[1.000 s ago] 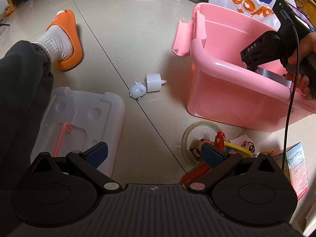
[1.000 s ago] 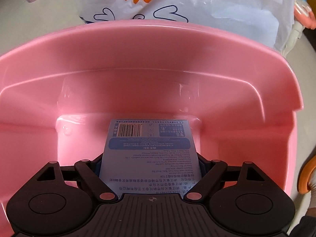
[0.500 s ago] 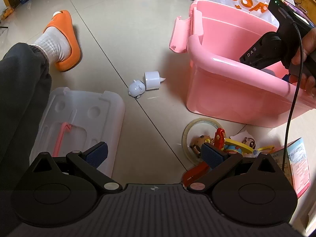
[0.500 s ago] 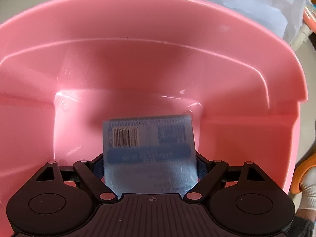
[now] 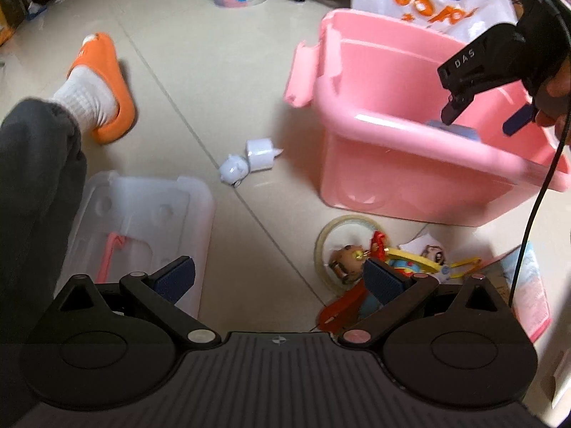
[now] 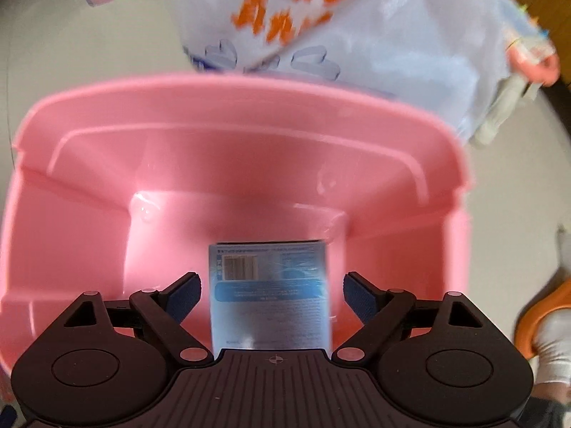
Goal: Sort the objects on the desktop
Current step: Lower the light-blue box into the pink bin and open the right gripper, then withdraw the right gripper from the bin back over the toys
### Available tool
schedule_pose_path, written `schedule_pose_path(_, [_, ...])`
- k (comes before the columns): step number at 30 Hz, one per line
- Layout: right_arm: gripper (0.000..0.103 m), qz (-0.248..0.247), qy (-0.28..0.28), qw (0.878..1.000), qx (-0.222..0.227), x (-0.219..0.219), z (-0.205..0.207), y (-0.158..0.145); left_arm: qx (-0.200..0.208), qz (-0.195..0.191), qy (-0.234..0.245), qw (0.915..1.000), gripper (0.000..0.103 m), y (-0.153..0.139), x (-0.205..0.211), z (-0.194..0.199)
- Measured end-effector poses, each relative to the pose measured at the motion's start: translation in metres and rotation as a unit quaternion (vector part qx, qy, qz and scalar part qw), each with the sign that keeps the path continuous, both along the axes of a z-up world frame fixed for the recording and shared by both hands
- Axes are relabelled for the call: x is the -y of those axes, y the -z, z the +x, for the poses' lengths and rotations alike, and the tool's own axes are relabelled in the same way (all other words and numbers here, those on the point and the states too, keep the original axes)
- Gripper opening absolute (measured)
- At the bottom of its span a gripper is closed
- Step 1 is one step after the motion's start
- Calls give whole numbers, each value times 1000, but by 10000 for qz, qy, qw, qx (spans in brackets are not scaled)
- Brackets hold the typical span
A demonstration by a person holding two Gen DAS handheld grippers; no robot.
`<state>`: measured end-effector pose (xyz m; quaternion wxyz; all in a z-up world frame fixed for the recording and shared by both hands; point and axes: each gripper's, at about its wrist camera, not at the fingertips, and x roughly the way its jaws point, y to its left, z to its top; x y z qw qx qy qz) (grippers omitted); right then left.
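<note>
A pink plastic bin (image 5: 399,174) stands on the tiled floor; it also shows in the right wrist view (image 6: 107,185). A blue-and-white box (image 6: 269,292) lies free inside the bin, between the spread fingers of my right gripper (image 6: 271,294), which is open above it. The box's top shows in the left wrist view (image 5: 451,130) under the right gripper (image 5: 481,116). My left gripper (image 5: 278,278) is open and empty, low over the floor. A tape ring (image 5: 328,246), small figures (image 5: 348,258), and a white pig toy (image 5: 233,171) lie on the floor.
A clear plastic lid (image 5: 142,224) with a pink stick lies at the left. A white cylinder (image 5: 260,155) sits by the pig. A leg with an orange slipper (image 5: 107,85) is at far left. A white printed bag (image 5: 428,0) stands behind the bin. A booklet (image 5: 528,299) lies at right.
My right gripper has opened and let go of the box, which now rests in the bin. The right gripper has lifted a little. The left gripper has hardly moved.
</note>
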<state>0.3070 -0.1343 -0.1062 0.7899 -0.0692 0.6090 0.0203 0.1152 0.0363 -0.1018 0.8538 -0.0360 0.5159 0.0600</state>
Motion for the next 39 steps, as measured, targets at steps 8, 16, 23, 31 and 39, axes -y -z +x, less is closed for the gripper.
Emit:
schedule_pose_path(8, [89, 189, 22, 9969, 763, 26, -64, -79, 278, -81, 462, 9985, 103, -32, 12, -29])
schedule_pose_path(16, [90, 359, 127, 9936, 1060, 52, -148, -124, 767, 370, 796, 9932, 103, -70, 31, -63])
schedule_pose_path(23, [93, 604, 341, 9898, 1247, 72, -233, -146, 1000, 343, 1171, 9875, 103, -108, 40, -98])
schedule_pose_path(31, [94, 845, 561, 9845, 1433, 77, -320, -157, 648, -429, 1013, 9918, 103, -139, 21, -121])
schedule_pose_path(39, [95, 1094, 1095, 9777, 1417, 82, -368, -129, 514, -887, 1042, 9893, 103, -130, 8, -131])
